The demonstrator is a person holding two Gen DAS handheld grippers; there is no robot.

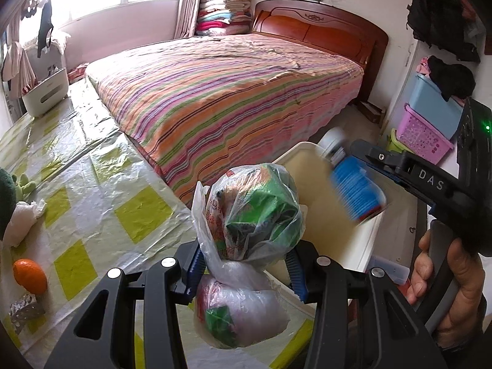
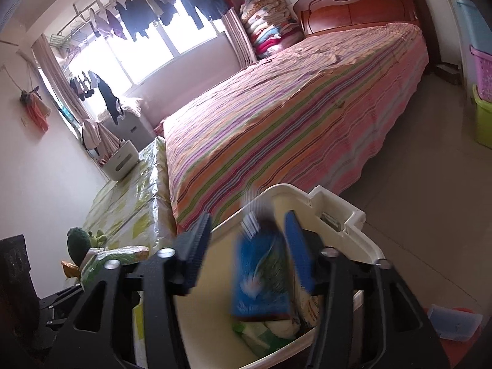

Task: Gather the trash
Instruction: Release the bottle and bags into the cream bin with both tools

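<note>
Left gripper (image 1: 243,264) is clamped on a knotted clear plastic bag of trash (image 1: 249,215), pinching it right at the waist so one lump bulges above the blue pads and another hangs below. You can see green and red wrappers through the plastic. It sits at the bottom centre of the left wrist view, just in front of the cream trash bin (image 1: 335,230).

Right gripper (image 2: 246,246) has its jaws standing apart, and a blue-labelled bottle (image 2: 261,276) is between them, motion-blurred, over the open bin (image 2: 347,215). Its right side looks close to the right pad, but the left pad is clearly off it, so it's not a grip. In the left wrist view the same bottle (image 1: 353,184) shows at centre right with its white cap end pointing up-left, just beside the right gripper's (image 1: 384,166) black finger, and a hand (image 1: 449,279) holds that handle at lower right.

Inside the bin, lower middle of the right wrist view, there's already some crumpled packaging (image 2: 276,332).

Further out: the counter (image 1: 92,169), with its yellow-checked plastic cover, takes the left side, carrying an orange (image 1: 29,275), a crumpled foil bit (image 1: 26,307) and a wad of white tissue (image 1: 24,218). The striped bed (image 1: 221,98) fills the middle.
</note>
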